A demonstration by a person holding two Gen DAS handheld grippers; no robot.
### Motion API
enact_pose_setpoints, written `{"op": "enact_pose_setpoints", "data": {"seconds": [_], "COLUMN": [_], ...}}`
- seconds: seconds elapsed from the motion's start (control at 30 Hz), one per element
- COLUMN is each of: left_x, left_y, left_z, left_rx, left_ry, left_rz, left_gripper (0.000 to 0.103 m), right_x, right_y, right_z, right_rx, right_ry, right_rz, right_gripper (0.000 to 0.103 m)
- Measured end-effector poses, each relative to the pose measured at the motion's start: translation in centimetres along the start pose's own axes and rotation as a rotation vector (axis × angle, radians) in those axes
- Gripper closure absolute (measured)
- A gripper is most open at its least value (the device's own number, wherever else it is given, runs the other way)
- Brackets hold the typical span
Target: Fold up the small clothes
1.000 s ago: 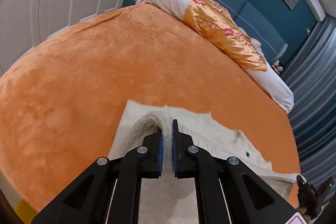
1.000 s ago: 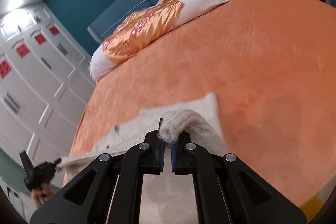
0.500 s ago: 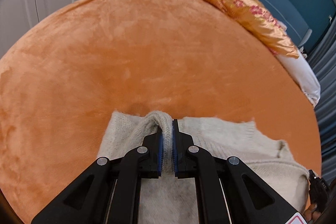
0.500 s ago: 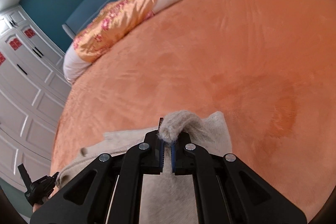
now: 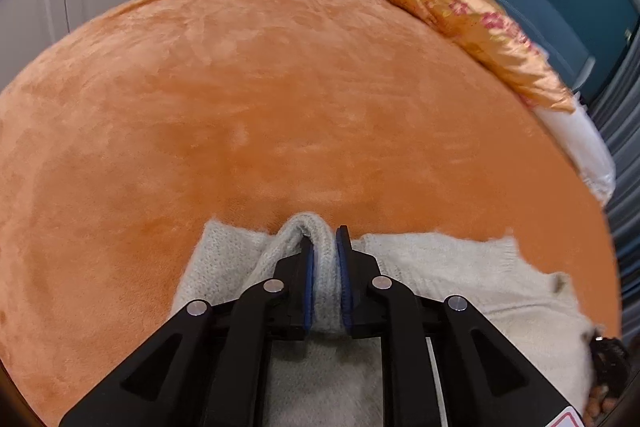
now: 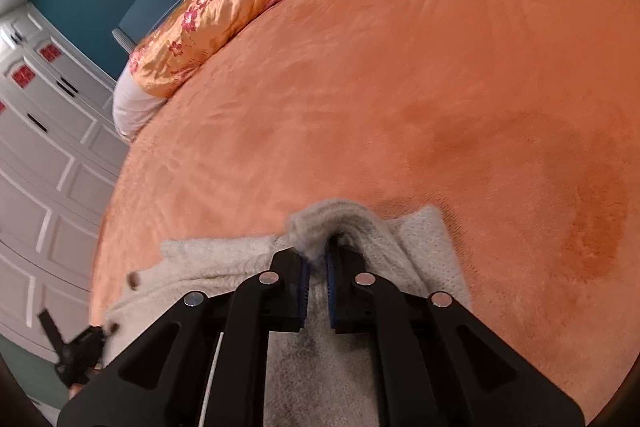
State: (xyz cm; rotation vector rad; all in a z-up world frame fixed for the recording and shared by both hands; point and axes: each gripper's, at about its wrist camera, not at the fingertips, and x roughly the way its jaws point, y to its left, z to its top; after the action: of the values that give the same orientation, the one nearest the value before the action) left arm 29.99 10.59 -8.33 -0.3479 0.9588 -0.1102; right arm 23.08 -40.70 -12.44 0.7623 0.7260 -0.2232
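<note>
A cream knit sweater (image 5: 460,275) lies flat along the near edge of the orange bedspread (image 5: 280,107). My left gripper (image 5: 325,239) has a raised fold of its far edge filling the gap between the blue pads, and its jaws are opening. In the right wrist view the sweater (image 6: 224,263) spreads to the left. My right gripper (image 6: 316,255) stands over the other end of that edge. Its jaws are opening too: a fuzzy tuft sits at the tips and a dark gap shows beside one pad.
A rolled white and gold floral quilt (image 5: 472,11) lies along the blue headboard (image 5: 560,11) at the far side. White wardrobe doors (image 6: 44,163) stand left of the bed. The orange bedspread (image 6: 400,87) stretches bare beyond the sweater.
Both grippers came down and forward, laying the sweater's lifted edge onto the bedspread. The pads of both have since spread slightly.
</note>
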Motion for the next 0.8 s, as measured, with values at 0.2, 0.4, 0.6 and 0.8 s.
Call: {"op": "enact_pose_setpoints", "data": {"seconds": [0.2,0.4,0.6,0.8], "left_x": [-10.0,-12.8,-12.6,-12.8], "left_y": [2.1,7.8,8.1,5.5], "left_z": [-1.0,-6.2,-9.7,-8.6], "left_rx": [-0.029,-0.112,-0.161,-0.091], "left_ry": [-0.108,0.069,0.125,0.165], "left_rz": [-0.058,-0.028,-0.029,-0.017], "left_gripper": [0.021,0.021,0.021,0.081], "right_x": [-10.5,-16.8,-15.9,-13.6], "right_y": [0.8,-4.7,-6.8,-3.2], "right_z": [-0.4,-6.8,-13.1,-12.6], "right_rx": [-0.023,0.021,0.141,0.093], "right_ry": [-0.153,-0.038,0.085,0.132], "right_rz": [0.055,-0.046,0.001,-0.037], "right_gripper": [0.033,0.033,0.033,0.082]}}
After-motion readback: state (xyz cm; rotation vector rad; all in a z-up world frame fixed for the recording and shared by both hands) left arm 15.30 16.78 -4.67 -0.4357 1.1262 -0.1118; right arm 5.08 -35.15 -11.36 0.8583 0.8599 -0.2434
